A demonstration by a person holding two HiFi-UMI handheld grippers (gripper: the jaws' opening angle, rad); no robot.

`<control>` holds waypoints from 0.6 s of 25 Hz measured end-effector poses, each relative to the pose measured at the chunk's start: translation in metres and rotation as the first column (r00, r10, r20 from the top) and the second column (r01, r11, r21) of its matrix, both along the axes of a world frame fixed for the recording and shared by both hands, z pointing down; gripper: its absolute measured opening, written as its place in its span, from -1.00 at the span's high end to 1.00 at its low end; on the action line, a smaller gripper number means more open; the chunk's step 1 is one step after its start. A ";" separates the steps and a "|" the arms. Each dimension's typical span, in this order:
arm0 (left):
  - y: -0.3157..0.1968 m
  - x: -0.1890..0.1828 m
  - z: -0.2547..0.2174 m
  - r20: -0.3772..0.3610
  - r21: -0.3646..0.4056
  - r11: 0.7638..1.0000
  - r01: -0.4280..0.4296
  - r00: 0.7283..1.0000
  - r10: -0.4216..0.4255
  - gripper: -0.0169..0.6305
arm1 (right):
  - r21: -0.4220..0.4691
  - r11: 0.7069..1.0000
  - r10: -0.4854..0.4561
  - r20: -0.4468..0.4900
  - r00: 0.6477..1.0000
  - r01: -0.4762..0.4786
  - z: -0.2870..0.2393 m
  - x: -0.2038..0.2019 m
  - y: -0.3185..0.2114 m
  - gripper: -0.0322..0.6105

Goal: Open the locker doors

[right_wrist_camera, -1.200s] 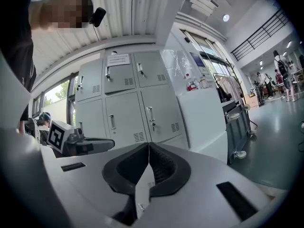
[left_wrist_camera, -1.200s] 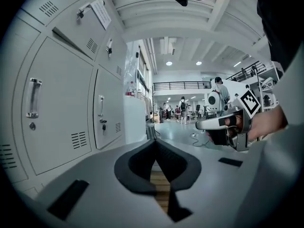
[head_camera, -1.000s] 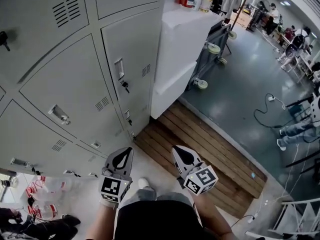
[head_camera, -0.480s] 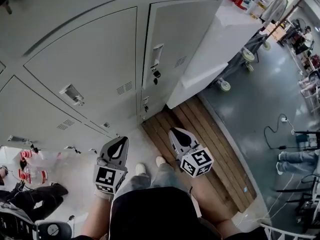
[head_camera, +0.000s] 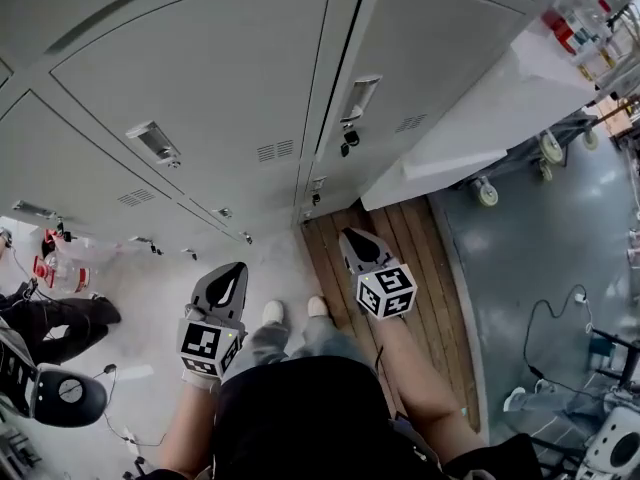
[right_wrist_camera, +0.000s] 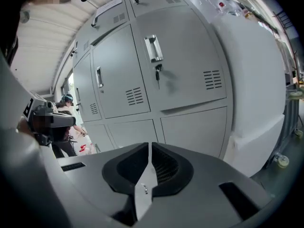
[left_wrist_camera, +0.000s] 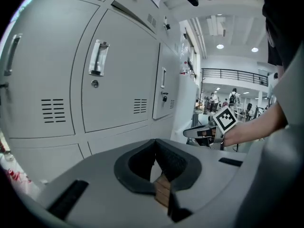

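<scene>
Head view: left tool [head_camera: 228, 278] & right tool [head_camera: 352, 240] are held low in front of the person's body, well apart from the grey locker doors [head_camera: 220, 78], all seen shut. Right tool is seen over wood flooring [head_camera: 415, 253].

Left gripper view: jaws are seen together, nothing gripped. Shut doors are faced; a vertical handle [left_wrist_camera: 97, 58] is seen up ahead, untouched.

Right gripper view: jaws are pressed together, empty. A shut door w/ a key [right_wrist_camera: 158, 71] in its lock is seen straight ahead, apart from the tool.
</scene>
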State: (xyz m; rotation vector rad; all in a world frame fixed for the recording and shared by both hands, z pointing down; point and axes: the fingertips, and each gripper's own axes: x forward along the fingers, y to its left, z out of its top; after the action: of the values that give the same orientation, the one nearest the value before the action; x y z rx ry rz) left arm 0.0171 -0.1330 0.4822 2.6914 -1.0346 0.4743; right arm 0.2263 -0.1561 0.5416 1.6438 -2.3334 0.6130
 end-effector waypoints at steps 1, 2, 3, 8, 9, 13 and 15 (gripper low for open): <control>0.001 -0.001 0.002 0.000 -0.002 1.000 0.031 1.000 -0.031 0.89 | -0.010 1.000 -0.015 -0.001 1.000 0.015 0.008 0.002 -0.004 0.80; 0.002 -0.002 0.004 0.003 -0.001 0.998 0.058 0.998 -0.058 0.89 | -0.019 0.999 -0.029 -0.003 1.000 0.029 0.016 0.005 -0.009 0.80; 0.003 -0.002 0.007 0.007 -0.003 0.997 0.083 0.997 -0.083 0.89 | -0.027 0.999 -0.043 -0.007 0.999 0.043 0.025 0.007 -0.013 0.80; 0.014 -0.007 0.020 0.037 -0.024 0.976 0.215 0.976 -0.214 0.89 | -0.060 0.992 -0.109 -0.004 0.994 0.109 0.064 0.014 -0.039 0.74; 0.015 -0.008 0.022 0.044 -0.027 0.971 0.239 0.970 -0.238 0.89 | -0.065 0.991 -0.118 0.001 0.993 0.118 0.071 0.014 -0.044 0.71; 0.024 -0.011 0.028 0.065 -0.037 0.951 0.307 0.950 -0.305 0.89 | -0.073 0.983 -0.168 -0.010 0.986 0.167 0.097 0.011 -0.069 0.47; 0.029 -0.013 0.032 0.076 -0.040 0.941 0.337 0.940 -0.333 0.89 | -0.081 0.977 -0.198 -0.015 0.980 0.196 0.109 0.006 -0.082 0.41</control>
State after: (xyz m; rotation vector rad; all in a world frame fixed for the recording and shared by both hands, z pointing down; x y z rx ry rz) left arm 0.0040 -0.1039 0.5139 2.3968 -1.4431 0.5199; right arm 0.2322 -0.2380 0.6510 1.3569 -2.3844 0.6319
